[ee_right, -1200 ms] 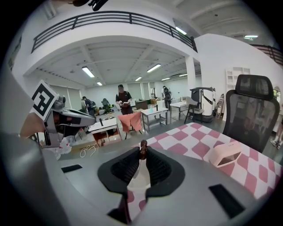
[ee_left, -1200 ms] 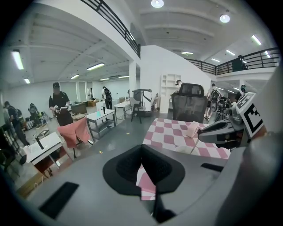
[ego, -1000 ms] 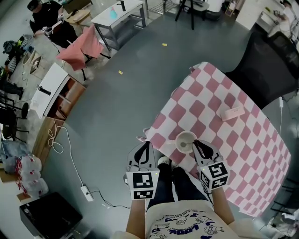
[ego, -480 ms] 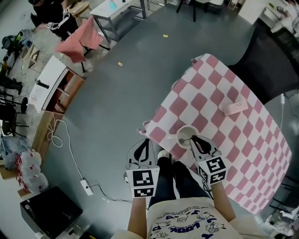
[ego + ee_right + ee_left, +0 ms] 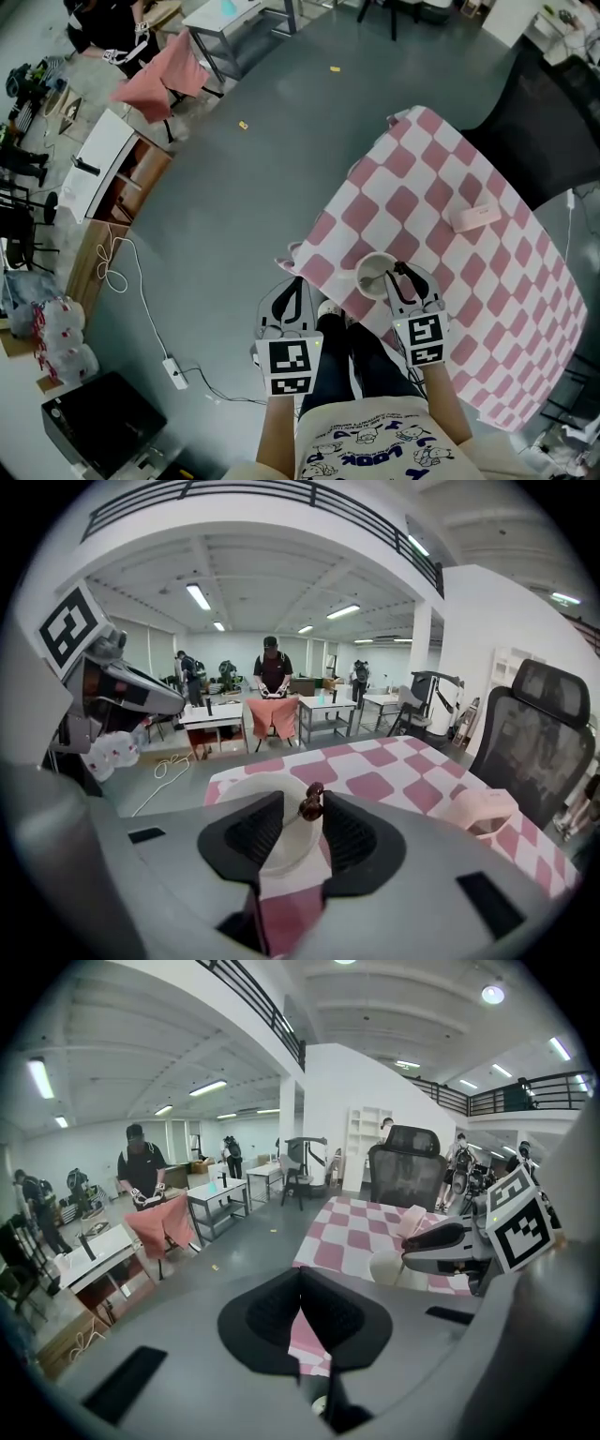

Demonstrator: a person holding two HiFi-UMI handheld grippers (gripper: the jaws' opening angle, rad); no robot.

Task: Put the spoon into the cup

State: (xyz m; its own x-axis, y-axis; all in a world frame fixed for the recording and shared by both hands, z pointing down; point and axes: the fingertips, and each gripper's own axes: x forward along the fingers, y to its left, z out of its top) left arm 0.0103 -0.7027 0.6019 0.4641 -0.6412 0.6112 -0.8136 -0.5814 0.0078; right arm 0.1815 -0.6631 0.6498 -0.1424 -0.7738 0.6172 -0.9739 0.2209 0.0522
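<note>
Opened within the last moment, the jaws of the right gripper [image 5: 301, 808] are now seen standing apart, where a second ago they were set narrow; the gripper has also been lowered slightly beside the cup [image 5: 375, 274]. Between the jaws the dark, knobbed handle end of the spoon [image 5: 311, 803] is seen, lying close against the inner face of one jaw and clear of the other, so it is no longer pinched. Whether that one jaw is touched cannot be told. The rest of the spoon is sunk into the white cup [image 5: 289, 841], which is stood near the edge of the table [image 5: 422, 187], on a pink and white checked cloth.

From the head view the right gripper [image 5: 411, 279] is held just beside the cup. The left gripper [image 5: 295, 286] is kept off the table, over the grey floor [image 5: 234, 216]; its jaws [image 5: 300, 1274] are closed tip to tip with nothing between them. A small pink box [image 5: 475, 217] is left further along the table, well apart from the cup.
</note>
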